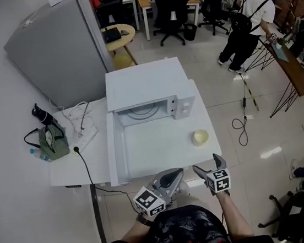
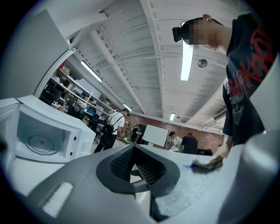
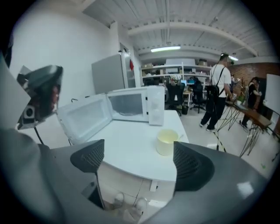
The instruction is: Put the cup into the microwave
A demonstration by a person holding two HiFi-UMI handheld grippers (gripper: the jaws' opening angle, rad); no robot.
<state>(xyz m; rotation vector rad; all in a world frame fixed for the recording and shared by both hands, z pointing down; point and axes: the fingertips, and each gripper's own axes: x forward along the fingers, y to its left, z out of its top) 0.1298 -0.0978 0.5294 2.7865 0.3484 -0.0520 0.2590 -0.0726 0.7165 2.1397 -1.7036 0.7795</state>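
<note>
A pale yellow cup [image 1: 201, 137] stands on the white table [image 1: 156, 151], near its right front corner. The white microwave [image 1: 145, 88] sits behind it with its door [image 1: 115, 148] swung open to the left and the turntable showing. My right gripper [image 1: 209, 164] hovers off the table's front edge, just short of the cup, open and empty. In the right gripper view the cup [image 3: 166, 142] stands ahead of the gripper [image 3: 140, 161], slightly right of centre between the spread pads. My left gripper [image 1: 172, 177] is beside it, shut and empty [image 2: 135, 168]. The microwave [image 2: 39, 135] is to its left.
A grey cabinet [image 1: 54, 53] stands behind the table's left end. A green bag [image 1: 52, 142], a black bottle [image 1: 41, 113] and a power strip [image 1: 86, 137] with cables lie on the left part. A person [image 1: 247, 19] stands by desks and chairs at the back right.
</note>
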